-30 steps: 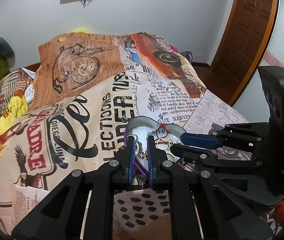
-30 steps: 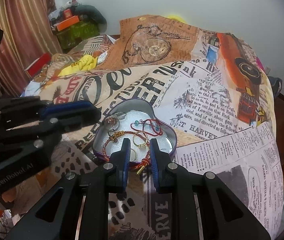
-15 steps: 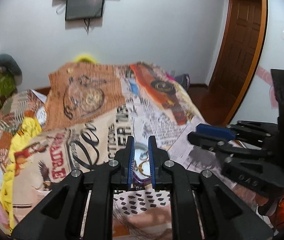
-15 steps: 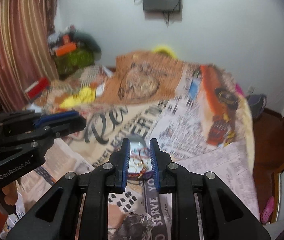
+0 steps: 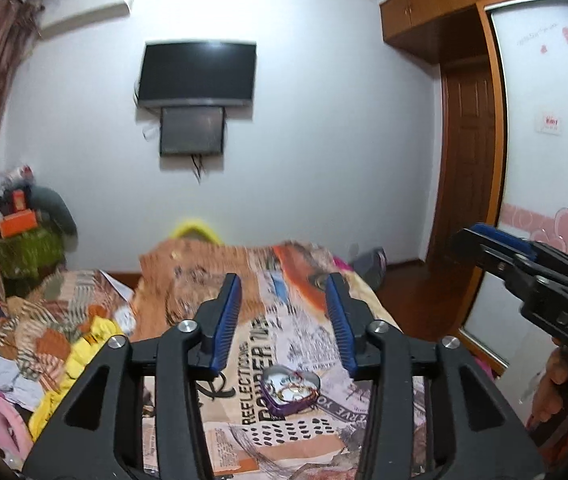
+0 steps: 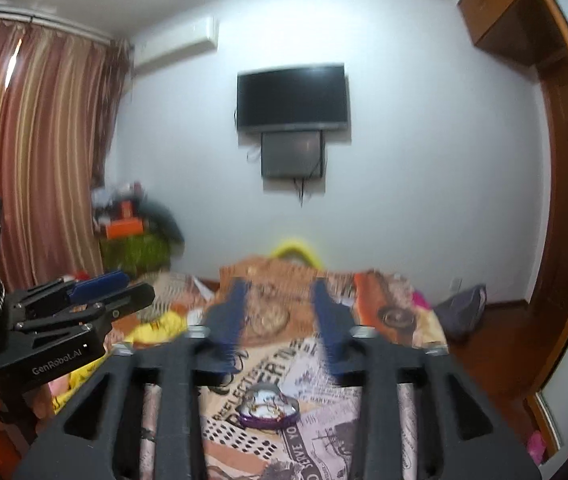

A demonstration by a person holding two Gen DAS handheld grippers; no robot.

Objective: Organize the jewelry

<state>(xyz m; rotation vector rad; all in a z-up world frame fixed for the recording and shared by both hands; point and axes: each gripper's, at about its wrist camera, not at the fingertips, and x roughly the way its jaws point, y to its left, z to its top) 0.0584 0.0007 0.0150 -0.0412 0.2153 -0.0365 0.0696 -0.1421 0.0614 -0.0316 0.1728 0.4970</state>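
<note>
A purple heart-shaped tin (image 5: 290, 390) holding several bracelets and rings lies on the newspaper-print bedspread (image 5: 243, 360). The same heart-shaped tin (image 6: 269, 410) shows low in the right wrist view. My left gripper (image 5: 284, 296) hangs well above the bed, its jaws opening with nothing between them. In the right wrist view the left gripper (image 6: 107, 286) appears at the left. My right gripper (image 6: 279, 286) is blurred, high over the bed, jaws opening and empty. Seen from the left wrist, the right gripper (image 5: 472, 236) sits at the right edge, with a hand (image 5: 552, 384) under it.
A TV (image 5: 197, 74) hangs on the far wall. Crumpled clothes (image 5: 43, 340) pile at the bed's left, with a cluttered stand (image 5: 23, 232) behind. A wooden door (image 5: 468, 160) and wardrobe stand right. Striped curtains (image 6: 31, 152) hang left.
Both grippers rose from just over the tin and tilted up toward the far wall. Both sets of jaws went from nearly shut to spread apart. The tin stayed on the bed.
</note>
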